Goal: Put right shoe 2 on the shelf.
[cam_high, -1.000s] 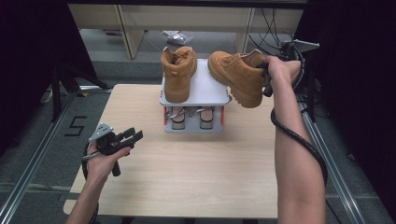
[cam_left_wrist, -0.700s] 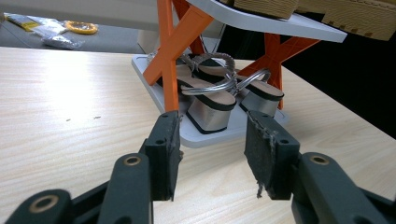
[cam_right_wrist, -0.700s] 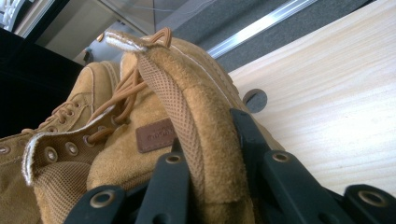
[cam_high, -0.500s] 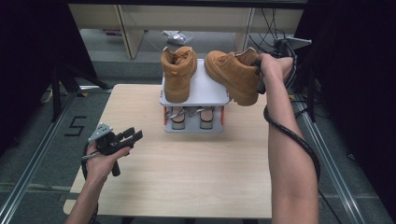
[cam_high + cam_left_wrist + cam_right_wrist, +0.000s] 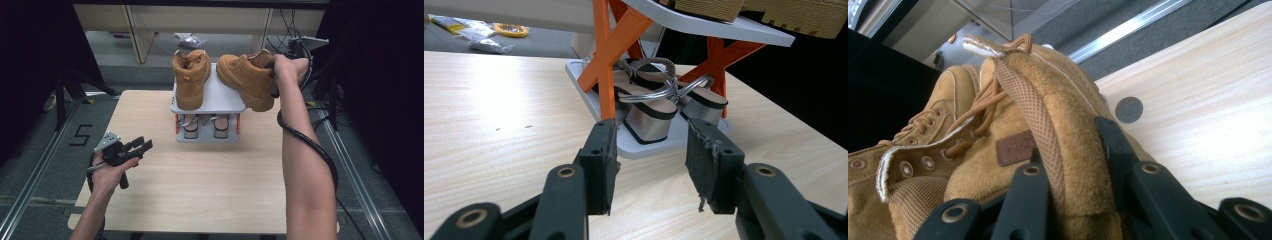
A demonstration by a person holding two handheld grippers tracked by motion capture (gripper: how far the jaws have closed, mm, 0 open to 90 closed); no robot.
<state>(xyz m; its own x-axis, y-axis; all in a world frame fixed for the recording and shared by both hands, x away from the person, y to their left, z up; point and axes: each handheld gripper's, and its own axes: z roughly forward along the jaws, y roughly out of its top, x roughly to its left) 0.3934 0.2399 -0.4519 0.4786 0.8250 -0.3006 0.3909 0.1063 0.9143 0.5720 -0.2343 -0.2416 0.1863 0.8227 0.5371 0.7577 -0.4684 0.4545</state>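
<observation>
Boot (image 5: 247, 79) clamped at the heel collar by right gripper (image 5: 1075, 200), half over shelf's (image 5: 212, 100) right edge. Lower level, sole flat, beside left boot (image 5: 191, 77); left gripper (image 5: 134, 148) open, idle.

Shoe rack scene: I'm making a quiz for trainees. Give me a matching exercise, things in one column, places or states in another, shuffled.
Things:
1. Right hand-held gripper
2. Left hand-held gripper
3. Sandals
4. Left boot

States:
A. on the rack's lower shelf
B. standing on the rack's top shelf
C. clamped on a boot's collar
D. open, holding nothing

Pairs: 1-C, 2-D, 3-A, 4-B
</observation>
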